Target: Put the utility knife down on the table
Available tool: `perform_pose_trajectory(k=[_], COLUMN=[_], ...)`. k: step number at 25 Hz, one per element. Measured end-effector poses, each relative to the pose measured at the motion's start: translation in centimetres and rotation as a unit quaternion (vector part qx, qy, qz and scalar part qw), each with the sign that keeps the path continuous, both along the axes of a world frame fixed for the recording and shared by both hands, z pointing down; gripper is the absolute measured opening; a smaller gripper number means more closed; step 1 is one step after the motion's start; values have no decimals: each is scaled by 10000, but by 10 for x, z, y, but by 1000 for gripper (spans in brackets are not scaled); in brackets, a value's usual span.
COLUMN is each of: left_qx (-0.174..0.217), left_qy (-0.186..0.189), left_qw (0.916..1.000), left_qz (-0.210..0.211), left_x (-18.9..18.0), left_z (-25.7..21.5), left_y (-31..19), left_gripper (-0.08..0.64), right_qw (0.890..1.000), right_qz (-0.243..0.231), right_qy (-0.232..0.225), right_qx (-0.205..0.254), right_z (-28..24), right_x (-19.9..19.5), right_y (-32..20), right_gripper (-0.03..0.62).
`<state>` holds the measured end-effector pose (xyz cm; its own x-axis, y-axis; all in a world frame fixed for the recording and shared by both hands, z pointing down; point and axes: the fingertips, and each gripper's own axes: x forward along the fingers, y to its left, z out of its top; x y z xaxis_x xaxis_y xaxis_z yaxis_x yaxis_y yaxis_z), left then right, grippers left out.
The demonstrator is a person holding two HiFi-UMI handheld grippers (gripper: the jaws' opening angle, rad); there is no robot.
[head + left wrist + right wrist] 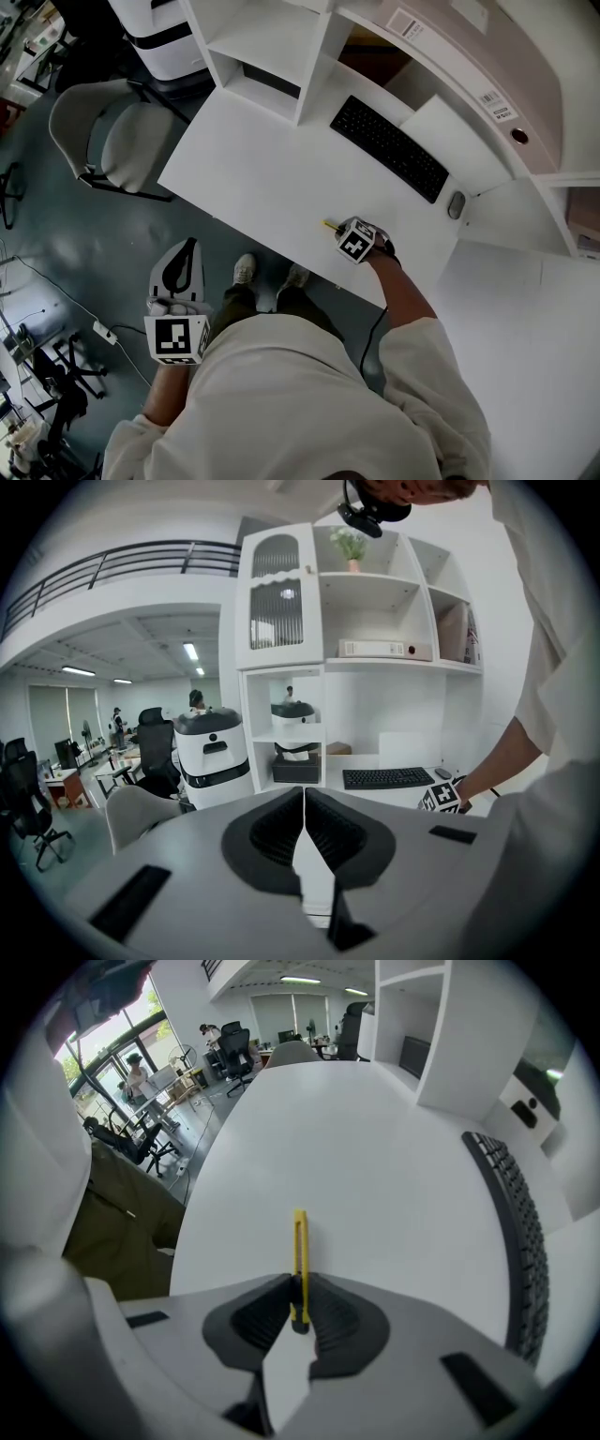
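A thin yellow utility knife (300,1260) is pinched between the black pads of my right gripper (299,1301), which is shut on its rear end; the knife sticks out over the white table (356,1147). In the head view the right gripper (349,235) points steeply down near the table's front edge (281,253), with the knife's yellow tip (330,225) showing to its left. My left gripper (178,281) hangs off the table beside the person's left side, over the floor. Its jaws meet with nothing between them in the left gripper view (304,832).
A black keyboard (389,147) and a grey mouse (456,204) lie at the back of the table under white shelving (272,47). A grey office chair (108,136) stands left of the table. A white appliance (214,757) sits beside the shelves.
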<state>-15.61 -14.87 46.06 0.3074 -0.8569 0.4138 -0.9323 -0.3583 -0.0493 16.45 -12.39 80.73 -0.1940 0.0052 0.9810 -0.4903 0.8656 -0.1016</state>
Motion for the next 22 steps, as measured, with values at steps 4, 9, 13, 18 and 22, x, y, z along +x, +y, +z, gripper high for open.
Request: perform_pose_trajectory(k=[4,9,13,18,22], left_qx=[-13,-24,-26,-26,-33], left_qy=[13,16,11,28,21], left_qw=[10000,10000,10000,10000,10000], left_qz=[-25,-38,-50,-66,-78], left_x=[-2,-3,-5,-6,-7], left_z=[0,1,1,0,1], left_y=[0,1,2,3,5], left_gripper=[9,9,9,9,9], right_qw=[10000,9999,9998,9999,9999], right_qz=[2,25,65,64,108], right_qy=[-19,-52,-90,-71,-67], right_qx=[-97,-102,-142,-38,48], right_z=[0,-1,-2,-2,-2], right_x=[0,0,-1,-1,0], right_y=[0,0,2,0,-1], right_gripper=[60,61,75,92,98])
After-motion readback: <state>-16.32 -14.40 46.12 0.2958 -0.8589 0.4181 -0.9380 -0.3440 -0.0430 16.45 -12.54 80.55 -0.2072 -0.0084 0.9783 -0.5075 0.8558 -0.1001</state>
